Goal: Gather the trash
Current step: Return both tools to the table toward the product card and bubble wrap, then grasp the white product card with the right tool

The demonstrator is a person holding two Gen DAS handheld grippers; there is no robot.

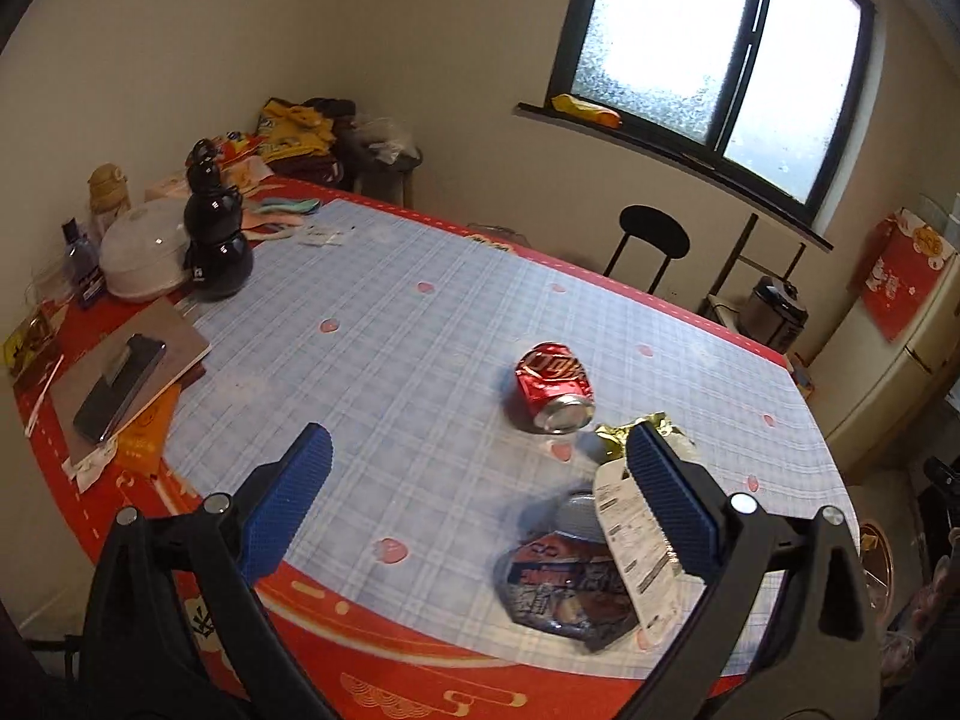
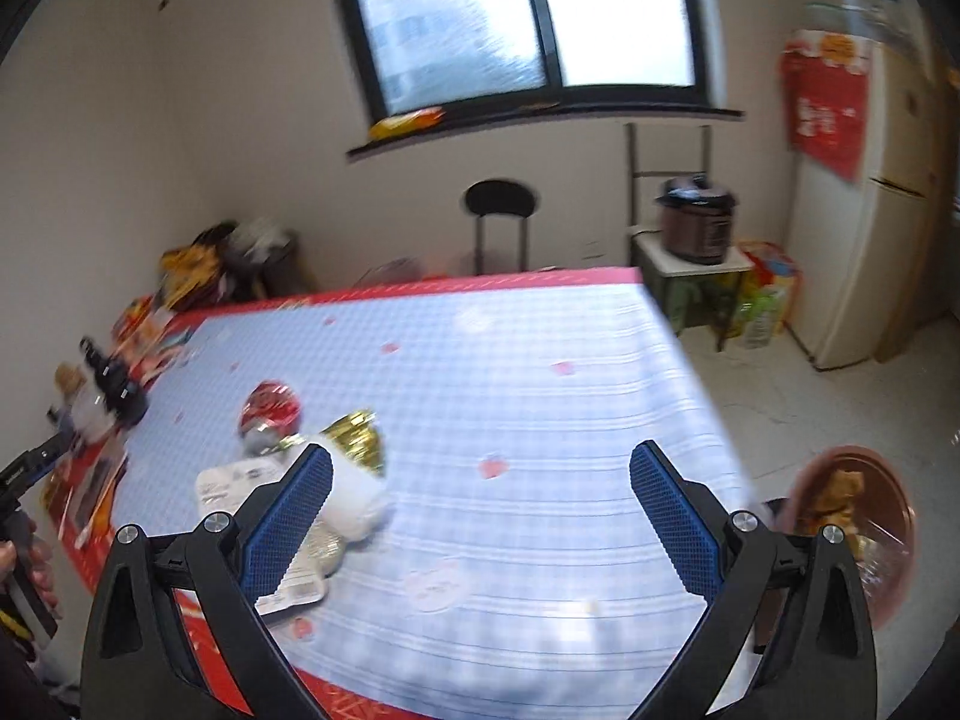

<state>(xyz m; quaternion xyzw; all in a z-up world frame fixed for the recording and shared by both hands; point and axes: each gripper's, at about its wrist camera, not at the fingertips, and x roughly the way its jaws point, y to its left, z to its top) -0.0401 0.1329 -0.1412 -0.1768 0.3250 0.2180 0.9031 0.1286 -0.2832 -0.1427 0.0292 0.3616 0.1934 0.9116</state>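
A crushed red soda can (image 1: 553,387) lies on its side on the blue checked tablecloth (image 1: 390,360). Nearer me lie a gold foil wrapper (image 1: 618,435), a white labelled packet (image 1: 639,546) and a dark blue snack wrapper (image 1: 558,588). My left gripper (image 1: 480,468) is open and empty, its right finger over the white packet. In the right wrist view the can (image 2: 270,408), gold wrapper (image 2: 360,441) and white packet (image 2: 240,480) lie at the left. My right gripper (image 2: 480,480) is open and empty above the cloth. A reddish bin (image 2: 852,528) holding trash stands on the floor at the right.
At the table's left are a black gourd-shaped bottle (image 1: 213,240), a white lidded dish (image 1: 144,252), a phone on a notebook (image 1: 120,387) and small bottles. Beyond the table stand a black stool (image 1: 651,240), a rice cooker (image 2: 699,219) and a fridge (image 2: 864,210).
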